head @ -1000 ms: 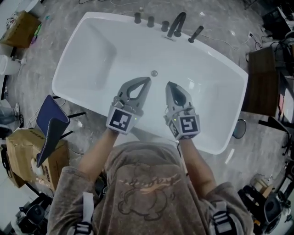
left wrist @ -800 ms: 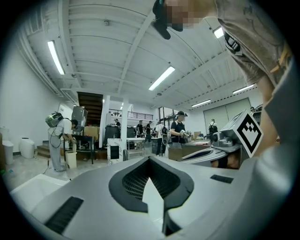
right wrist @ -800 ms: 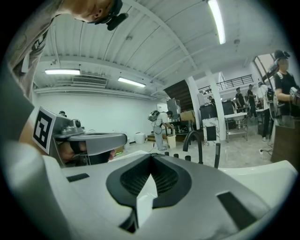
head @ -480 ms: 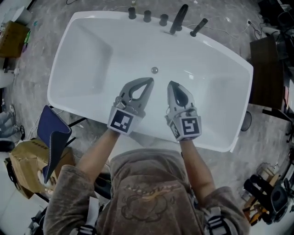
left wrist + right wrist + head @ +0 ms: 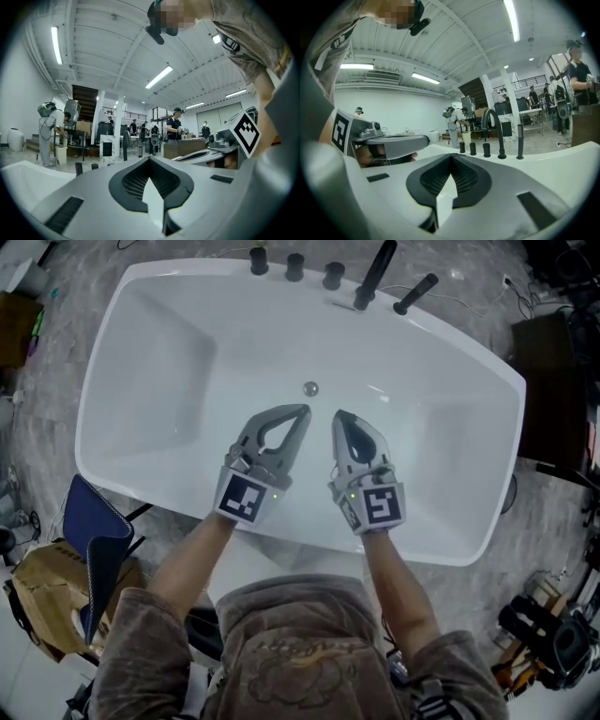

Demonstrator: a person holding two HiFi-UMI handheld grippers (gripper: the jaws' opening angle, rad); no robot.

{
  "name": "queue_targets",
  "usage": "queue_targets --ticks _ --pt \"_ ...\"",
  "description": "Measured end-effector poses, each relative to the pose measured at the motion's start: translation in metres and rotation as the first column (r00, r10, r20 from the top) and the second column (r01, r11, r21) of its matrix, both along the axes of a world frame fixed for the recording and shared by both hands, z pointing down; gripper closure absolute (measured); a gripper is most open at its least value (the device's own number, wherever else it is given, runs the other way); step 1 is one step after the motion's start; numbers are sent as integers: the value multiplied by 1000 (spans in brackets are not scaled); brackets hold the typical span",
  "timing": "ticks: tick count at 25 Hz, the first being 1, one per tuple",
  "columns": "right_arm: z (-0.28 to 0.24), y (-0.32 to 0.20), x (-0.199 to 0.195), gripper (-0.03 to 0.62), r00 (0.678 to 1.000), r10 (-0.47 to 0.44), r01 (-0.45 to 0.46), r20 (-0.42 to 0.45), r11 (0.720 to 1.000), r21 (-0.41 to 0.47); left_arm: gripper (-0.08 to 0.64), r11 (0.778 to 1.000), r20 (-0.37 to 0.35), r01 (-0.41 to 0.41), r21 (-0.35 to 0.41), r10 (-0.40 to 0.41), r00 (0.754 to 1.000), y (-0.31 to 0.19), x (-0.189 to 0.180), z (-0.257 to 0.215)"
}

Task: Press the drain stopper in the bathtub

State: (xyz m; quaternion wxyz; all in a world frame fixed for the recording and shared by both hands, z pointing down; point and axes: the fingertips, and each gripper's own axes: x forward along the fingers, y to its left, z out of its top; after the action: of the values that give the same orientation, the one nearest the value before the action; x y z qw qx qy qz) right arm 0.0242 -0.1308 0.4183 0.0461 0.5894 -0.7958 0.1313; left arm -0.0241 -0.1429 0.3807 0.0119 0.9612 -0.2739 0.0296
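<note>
A white bathtub [image 5: 169,352] fills the head view, with a small round metal drain stopper [image 5: 310,388] on its floor near the far wall. My left gripper [image 5: 302,412] and right gripper [image 5: 337,415] hover side by side over the tub, tips pointing toward the stopper and a short way short of it. Both are shut with nothing held. In the left gripper view the left gripper [image 5: 150,159] has its jaws closed to a point. The right gripper view shows the right gripper [image 5: 451,155] closed the same way, facing the black faucet [image 5: 494,126].
A black faucet [image 5: 375,273], three black knobs [image 5: 294,265] and a hand shower [image 5: 415,293] line the tub's far rim. A blue cloth [image 5: 98,549] and a cardboard box [image 5: 42,601] lie at the left, a dark cabinet [image 5: 553,390] at the right. People stand in the background.
The head view has shifted so the tub sits more squarely in frame. Both grippers stay shut, side by side, at about the same distance from the stopper.
</note>
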Motion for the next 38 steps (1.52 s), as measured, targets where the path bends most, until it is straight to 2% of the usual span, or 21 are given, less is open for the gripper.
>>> queue_targets --ticks 13,19,33,38 --pt "91 -27 10 592 999 -7 7 -38 1000 -17 555 1000 -9 -10 -11 10 1000 -29 4 89" --pt "127 -36 6 592 999 7 -8 -38 999 -35 555 1000 -29 -17 3 17 999 -41 0 118" --pt "201 -59 0 594 999 4 -6 -35 999 -52 555 999 -41 -41 -22 41 998 -64 0 189" --pt "219 -63 1 594 999 7 -9 -31 998 -57 555 999 -12 -33 -29 33 999 -66 -3 214"
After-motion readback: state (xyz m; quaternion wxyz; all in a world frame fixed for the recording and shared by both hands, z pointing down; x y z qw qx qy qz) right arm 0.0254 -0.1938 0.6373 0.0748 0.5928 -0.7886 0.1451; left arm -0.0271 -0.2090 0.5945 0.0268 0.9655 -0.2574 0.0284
